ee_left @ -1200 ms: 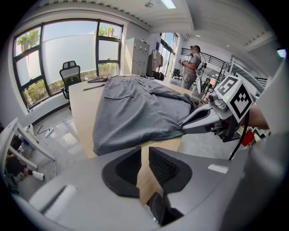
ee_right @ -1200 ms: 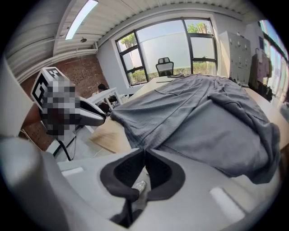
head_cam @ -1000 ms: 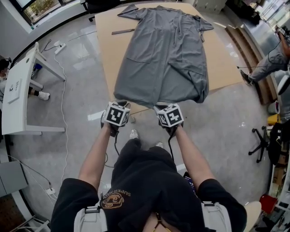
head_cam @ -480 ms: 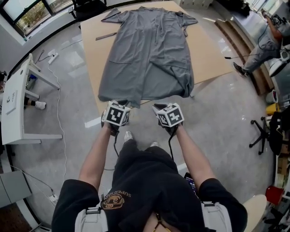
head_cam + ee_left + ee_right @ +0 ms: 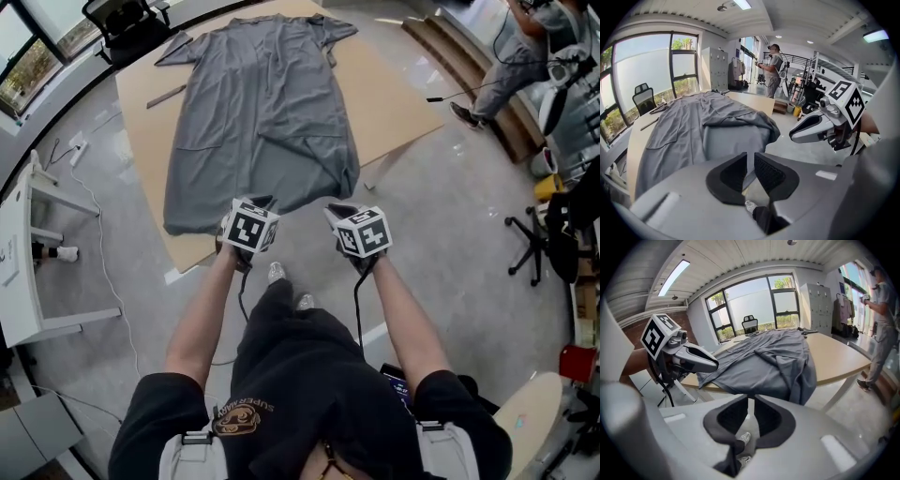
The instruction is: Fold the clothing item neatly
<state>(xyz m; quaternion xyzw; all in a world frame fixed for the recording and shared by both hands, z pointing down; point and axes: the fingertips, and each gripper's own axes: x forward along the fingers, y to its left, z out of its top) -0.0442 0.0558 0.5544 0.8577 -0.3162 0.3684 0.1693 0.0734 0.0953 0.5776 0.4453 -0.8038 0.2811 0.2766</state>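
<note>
**Grey garment on the table, both grippers empty and off it**

Grey garment (image 5: 262, 112) lay spread lengthwise on the tan table (image 5: 394, 84), sleeves at the far end. The near right corner of its hem was rumpled and doubled over at the table edge, so the layers there could not be sorted out. The far end ran up to the top of the head view and the neckline could not be made out.

Left gripper (image 5: 265, 201): jaws at a narrow gap with nothing between them. Only floor (image 5: 450, 234) and a shoe showed through the slot. In the head view its tip overlapped the hem, but its own view put the cloth ahead of the jaws, not touching.

Right gripper (image 5: 337, 212): jaws had just been opening a little and now stood at a narrow slit. Nothing was between the pads, and a shoe showed below them. The garment sat ahead of it, apart, draped partly over the table edge.

Both grippers were held side by side in front of the wearer, off the near edge of the table, above the shoes (image 5: 277, 274).

A thin dark strip (image 5: 166, 96) lay on the table left of the garment, too small to identify. An office chair (image 5: 127, 14) stood beyond the far left corner, partly cropped. A white desk (image 5: 14, 272) was cut off at the left edge. Another person (image 5: 525, 37) was at top right, mostly out of frame.
</note>
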